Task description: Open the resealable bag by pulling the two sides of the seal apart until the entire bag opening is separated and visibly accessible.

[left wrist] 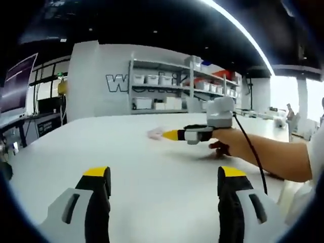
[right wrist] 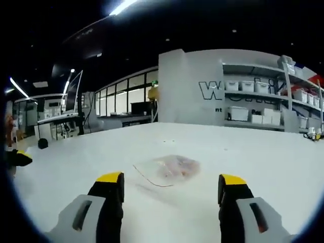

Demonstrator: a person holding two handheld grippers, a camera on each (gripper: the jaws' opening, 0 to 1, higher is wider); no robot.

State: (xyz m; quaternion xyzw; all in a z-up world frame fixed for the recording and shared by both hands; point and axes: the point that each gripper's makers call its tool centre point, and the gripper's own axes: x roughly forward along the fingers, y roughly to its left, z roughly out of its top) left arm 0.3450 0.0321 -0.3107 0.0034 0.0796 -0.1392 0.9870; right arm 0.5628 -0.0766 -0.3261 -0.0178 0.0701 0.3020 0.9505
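The clear resealable bag [right wrist: 169, 169] lies flat on the white table [right wrist: 263, 162], with pinkish contents inside and its seal edge curving toward me. My right gripper [right wrist: 171, 178] hovers just short of it, jaws wide apart and nothing between them. In the left gripper view the bag [left wrist: 154, 133] is a faint patch far across the table, and the right gripper [left wrist: 171, 134], held by a hand, points its yellow tips at it. My left gripper [left wrist: 164, 174] stands open low over the bare table [left wrist: 101, 147], well back from the bag. Its yellow tip [right wrist: 15, 158] shows at the far left edge.
Beyond the table stand metal shelves [left wrist: 167, 86] with white bins and a white wall with large letters [right wrist: 212, 91]. Desks with a monitor [left wrist: 17, 83] stand to the left. A person's forearm [left wrist: 273, 157] and a black cable cross the table's right side.
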